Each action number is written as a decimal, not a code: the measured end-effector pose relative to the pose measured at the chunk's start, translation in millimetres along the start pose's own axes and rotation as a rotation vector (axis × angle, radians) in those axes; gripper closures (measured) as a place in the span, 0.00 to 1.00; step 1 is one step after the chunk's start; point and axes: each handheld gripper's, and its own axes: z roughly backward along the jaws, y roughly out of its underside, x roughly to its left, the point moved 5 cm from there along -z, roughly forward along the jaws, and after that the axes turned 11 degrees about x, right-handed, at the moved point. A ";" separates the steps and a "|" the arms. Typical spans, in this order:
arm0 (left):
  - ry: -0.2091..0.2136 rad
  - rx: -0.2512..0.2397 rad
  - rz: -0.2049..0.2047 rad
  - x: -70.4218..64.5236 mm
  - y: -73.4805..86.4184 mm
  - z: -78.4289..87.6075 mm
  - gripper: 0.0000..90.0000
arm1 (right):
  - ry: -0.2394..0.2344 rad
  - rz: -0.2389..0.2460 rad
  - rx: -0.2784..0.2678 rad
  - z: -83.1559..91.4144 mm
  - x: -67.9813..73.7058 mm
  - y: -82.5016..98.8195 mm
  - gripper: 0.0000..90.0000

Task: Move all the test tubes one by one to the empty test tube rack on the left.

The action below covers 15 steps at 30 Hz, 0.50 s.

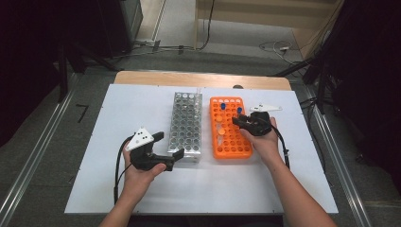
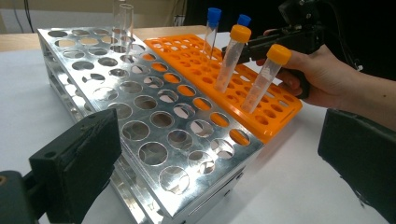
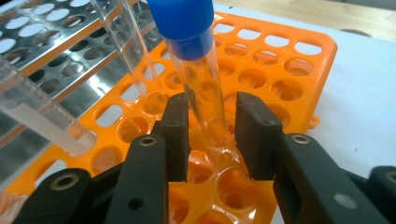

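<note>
Orange plastic forms a tube rack that lies on the white table, just beside a silver metal rack on its left. Two blue-capped tubes and two orange-capped tubes stand upright in the orange rack.

In the high view, the right hand-held gripper reaches over the far half of the orange rack from the right side. The right gripper view shows a clear blue-capped tube rising between its two black jaws — the tube's lower part sits in a rack hole, and the jaws flank it at about the height of the rack's top. They stand narrow around the tube; a sliver of gap shows on each side, so whether the pads already press on the glass cannot be told for sure. The blue cap stands well above the jaws.

The left hand-held gripper rests near the front corner of the silver rack, released — its jaws stand wide apart with nothing between them. In the left gripper view the corner of the silver rack lies between and beyond the spread jaws, not touched. A bare clear tube stands at the far end of the silver rack.
</note>
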 end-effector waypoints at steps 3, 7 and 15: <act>-0.007 0.002 0.006 -0.1 0.0 -0.6 0.00 | 0.023 0.014 -0.014 -1.6 1.1 -0.4 0.76; -0.009 0.003 0.006 0.1 -0.1 -0.5 0.00 | 0.045 0.039 -0.013 -3.9 4.2 -0.1 0.82; -0.008 0.001 0.001 -0.8 -0.3 -0.4 0.00 | 0.034 0.031 -0.072 9.8 3.0 -4.4 0.83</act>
